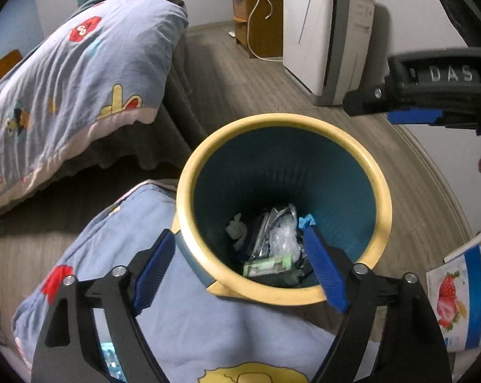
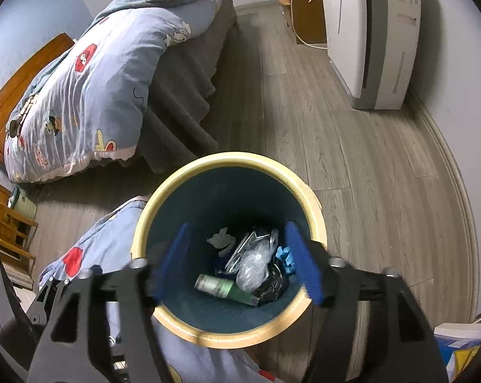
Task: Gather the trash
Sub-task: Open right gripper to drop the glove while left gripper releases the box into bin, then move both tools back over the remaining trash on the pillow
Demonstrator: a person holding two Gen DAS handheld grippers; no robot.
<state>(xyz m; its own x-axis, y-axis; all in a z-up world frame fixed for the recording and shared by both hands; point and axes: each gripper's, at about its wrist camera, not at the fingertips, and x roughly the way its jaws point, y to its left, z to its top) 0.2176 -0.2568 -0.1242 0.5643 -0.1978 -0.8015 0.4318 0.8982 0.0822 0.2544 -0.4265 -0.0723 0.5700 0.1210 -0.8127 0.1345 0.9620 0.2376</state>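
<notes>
From the left wrist, our left gripper [image 1: 240,266] straddles the near rim of the bin [image 1: 379,191], fingers spread, holding nothing.

From the right wrist, our right gripper [image 2: 240,263] hangs directly above the trash [image 2: 250,266], fingers spread and empty; the green bottle [image 2: 226,289] lies crosswise below.

waste bin [image 2: 164,204]: smooth plastic, cream rim, matt teal inner wall. contents: green bottle [image 2: 224,288], glossy; clear bag [image 2: 255,266], crinkled film; black bag [image 2: 272,284], shiny. quilt [image 2: 90,95]: soft printed cloth, creased. floor [image 2: 352,166]: grey wood-grain boards, matt. left claw [image 1: 240,271]: matt black plastic, ribbed blue pads, bright metal screws. cabinet [image 1: 256,22]: brown wood.
</notes>
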